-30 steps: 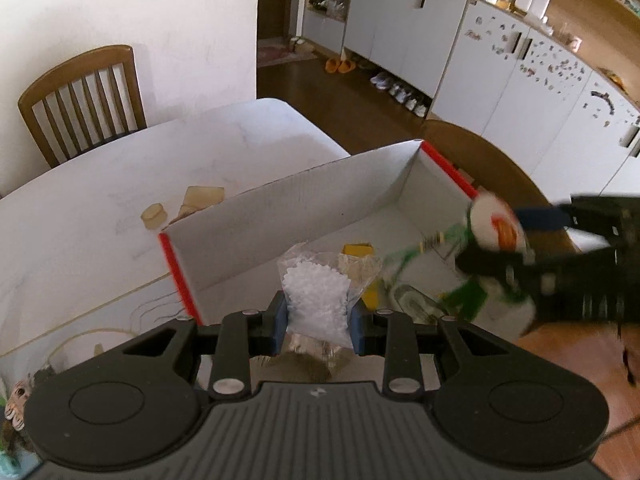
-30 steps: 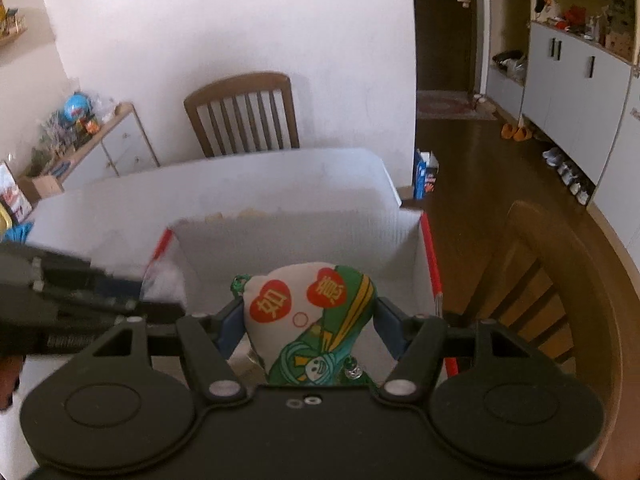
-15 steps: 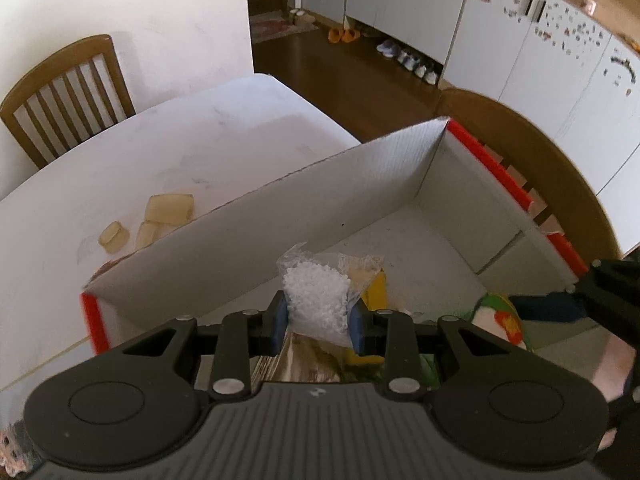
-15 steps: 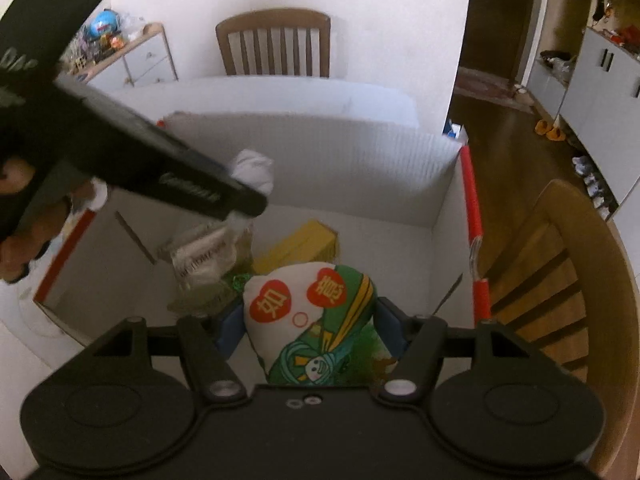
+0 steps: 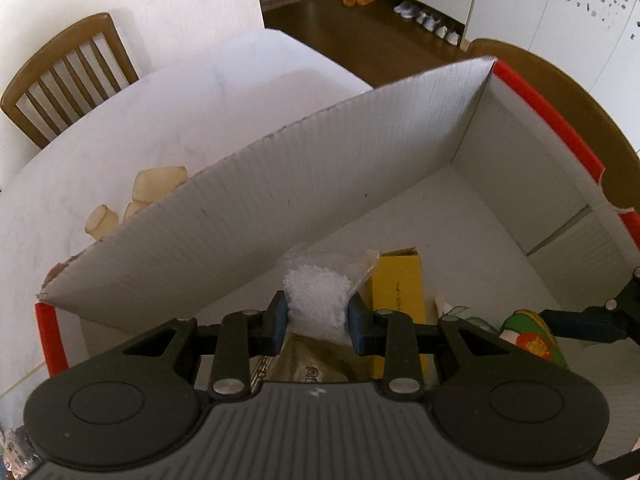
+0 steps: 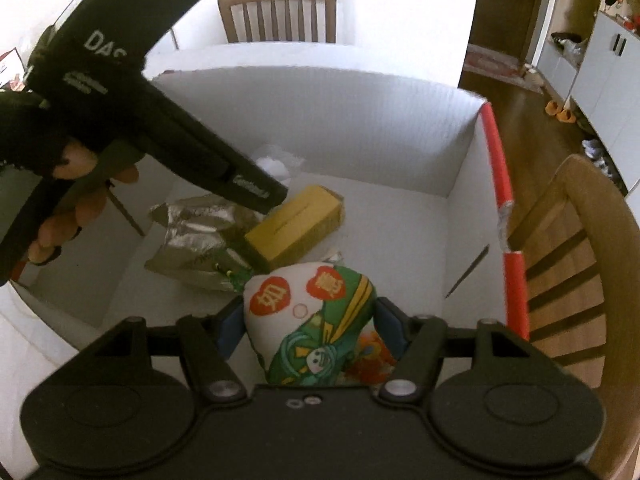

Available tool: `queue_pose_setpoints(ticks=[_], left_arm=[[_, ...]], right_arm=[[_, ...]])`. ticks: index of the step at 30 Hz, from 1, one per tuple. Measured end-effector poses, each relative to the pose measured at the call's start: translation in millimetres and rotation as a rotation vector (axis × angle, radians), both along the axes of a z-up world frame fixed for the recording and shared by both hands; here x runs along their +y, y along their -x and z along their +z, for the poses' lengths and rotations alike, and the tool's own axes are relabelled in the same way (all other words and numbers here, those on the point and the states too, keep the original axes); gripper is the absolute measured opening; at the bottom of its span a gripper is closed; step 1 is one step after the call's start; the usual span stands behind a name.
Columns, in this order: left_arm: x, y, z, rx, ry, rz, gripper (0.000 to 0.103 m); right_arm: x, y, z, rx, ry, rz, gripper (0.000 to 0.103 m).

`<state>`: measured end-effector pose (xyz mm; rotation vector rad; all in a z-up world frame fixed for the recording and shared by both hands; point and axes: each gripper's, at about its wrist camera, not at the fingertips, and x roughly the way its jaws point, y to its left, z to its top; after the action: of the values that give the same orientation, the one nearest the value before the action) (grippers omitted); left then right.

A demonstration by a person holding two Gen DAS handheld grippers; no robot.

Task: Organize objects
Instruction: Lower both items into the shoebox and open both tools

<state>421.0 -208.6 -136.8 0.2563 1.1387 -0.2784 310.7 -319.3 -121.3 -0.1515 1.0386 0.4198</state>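
Both loads are over the white box [image 5: 280,200] now. Your left gripper [image 5: 318,320] has its jaws clamped on a clear bag of white beads [image 5: 316,300], hanging above the silver pouch [image 6: 192,236] and the yellow carton [image 6: 296,220] lying on the box floor. Your right gripper [image 6: 308,320] has its jaws closed on the printed stuffed pouch [image 6: 312,320], low near the box's near side.

Risks, as I read it:
- The bead bag is thin and held only by its middle — release it high and it could split or slide off the pouch below.
- The two grippers sit close inside the box; releasing both together invites a knock.
- The stuffed pouch could land on the carton and roll — set it on bare floor.

Small tan blocks [image 5: 160,184] sit on the counter [image 5: 180,100] outside, not yet boxed.
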Motion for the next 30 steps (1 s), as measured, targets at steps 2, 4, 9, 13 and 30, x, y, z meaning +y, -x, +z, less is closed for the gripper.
queue_pose_setpoints(ticks=[2, 4, 9, 13, 30], left_arm=[[0, 0, -3, 0.007, -0.011, 0.001, 0.03], [0, 2, -4, 0.006, -0.018, 0.002, 0.03], [-3, 2, -5, 0.004, -0.015, 0.019, 0.03], [0, 4, -6, 0.004, -0.018, 0.025, 0.03], [39, 37, 32, -0.08, 0.114, 0.061, 0.065]], right_arm=[[1, -1, -3, 0.007, 0.004, -0.009, 0.067], [-2, -2, -4, 0.008, -0.003, -0.015, 0.068], [-2, -3, -3, 0.008, 0.0, -0.018, 0.069], [-4, -2, -4, 0.01, 0.0, -0.029, 0.07], [-3, 17, 24, -0.044, -0.038, -0.078, 0.09]])
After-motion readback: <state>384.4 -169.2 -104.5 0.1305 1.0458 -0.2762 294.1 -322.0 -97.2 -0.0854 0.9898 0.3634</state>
